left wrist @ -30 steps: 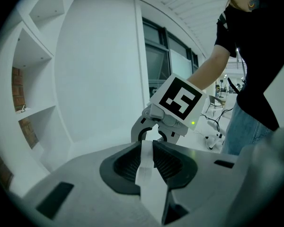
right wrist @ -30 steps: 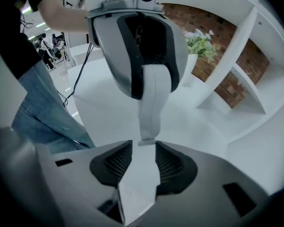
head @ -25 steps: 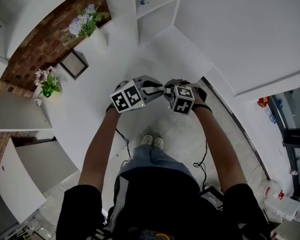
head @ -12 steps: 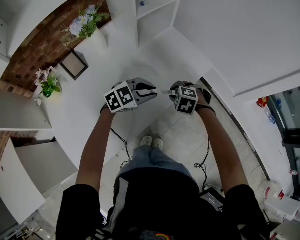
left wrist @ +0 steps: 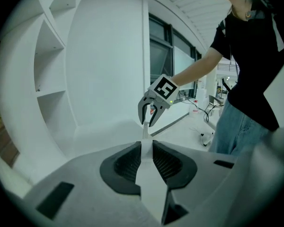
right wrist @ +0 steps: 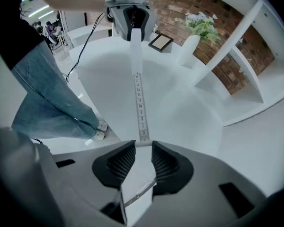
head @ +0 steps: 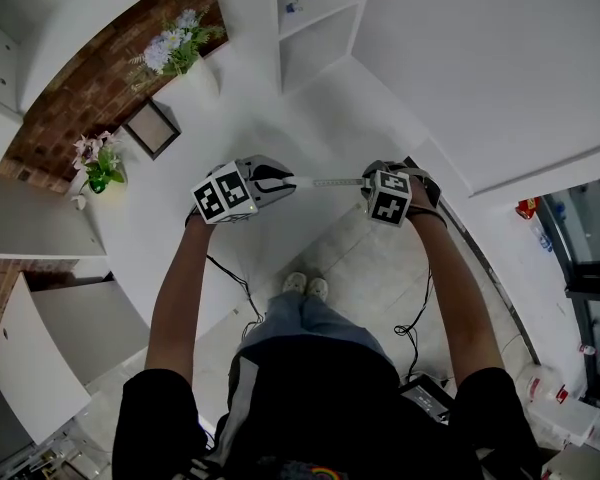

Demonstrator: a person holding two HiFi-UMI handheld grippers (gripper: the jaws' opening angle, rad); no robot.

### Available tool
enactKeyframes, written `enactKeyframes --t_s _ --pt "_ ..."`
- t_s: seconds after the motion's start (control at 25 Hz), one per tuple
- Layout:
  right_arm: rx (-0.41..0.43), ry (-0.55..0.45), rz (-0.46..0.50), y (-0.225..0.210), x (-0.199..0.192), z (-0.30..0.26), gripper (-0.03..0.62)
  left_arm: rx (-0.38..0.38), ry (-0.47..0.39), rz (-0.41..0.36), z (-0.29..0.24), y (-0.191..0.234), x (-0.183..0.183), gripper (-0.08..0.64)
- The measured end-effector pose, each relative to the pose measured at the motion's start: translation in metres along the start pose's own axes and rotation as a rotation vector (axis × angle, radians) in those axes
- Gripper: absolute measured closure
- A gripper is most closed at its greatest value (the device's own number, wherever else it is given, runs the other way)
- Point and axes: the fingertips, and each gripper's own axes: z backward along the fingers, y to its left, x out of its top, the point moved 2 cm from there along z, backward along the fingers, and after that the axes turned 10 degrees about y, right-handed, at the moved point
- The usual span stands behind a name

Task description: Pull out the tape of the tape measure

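We are in mid-pull: our left gripper (left wrist: pixel 146 161) is clamped on the white case (left wrist: pixel 149 193), and our right gripper (right wrist: pixel 137 163) is clamped on the end of the tape (head: pixel 330 182), which is stretched in the air between them. Next, we think, they must move further apart.

Matt white tape (right wrist: pixel 140 98), rough brick wall (right wrist: pixel 177 4), faded blue denim jeans (right wrist: pixel 42 89)

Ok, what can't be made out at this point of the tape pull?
- Tape measure case: left gripper view, the left gripper's closed jaws cover all but a white strip; head view, hidden inside that gripper.
- Tape markings: right gripper view, too small to read toward the far end; head view, too small altogether.
- Tape's end: right gripper view, clamped in the right gripper, mostly covered by its jaws.
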Motion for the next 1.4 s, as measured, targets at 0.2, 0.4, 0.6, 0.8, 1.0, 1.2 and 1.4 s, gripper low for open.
enactKeyframes --t_s 0.2,0.4,0.6,0.8,1.0,1.2,1.4 --pt "0.001 0.008 0.000 -0.009 -0.009 -0.003 0.489 0.001 -0.004 0.025 0.008 0.006 -0.009 0.483" --pt "0.020 0.020 -0.010 -0.016 -0.020 -0.008 0.489 0.003 0.007 0.052 0.015 0.013 -0.024 0.482" --pt "0.011 0.051 0.007 -0.027 -0.027 -0.011 0.489 0.012 0.051 0.063 0.017 0.020 -0.039 0.483" --pt "0.043 0.042 -0.011 -0.037 -0.032 -0.020 0.489 0.014 0.042 0.099 0.022 0.029 -0.050 0.483" --pt "0.055 0.059 -0.001 -0.048 -0.038 -0.028 0.489 0.025 0.087 0.119 0.025 0.040 -0.066 0.483" --pt "0.070 0.054 -0.003 -0.060 -0.039 -0.037 0.489 0.023 0.079 0.143 0.024 0.050 -0.072 0.483" --pt "0.076 0.081 0.010 -0.069 -0.048 -0.044 0.489 0.019 0.097 0.159 0.022 0.056 -0.081 0.483"
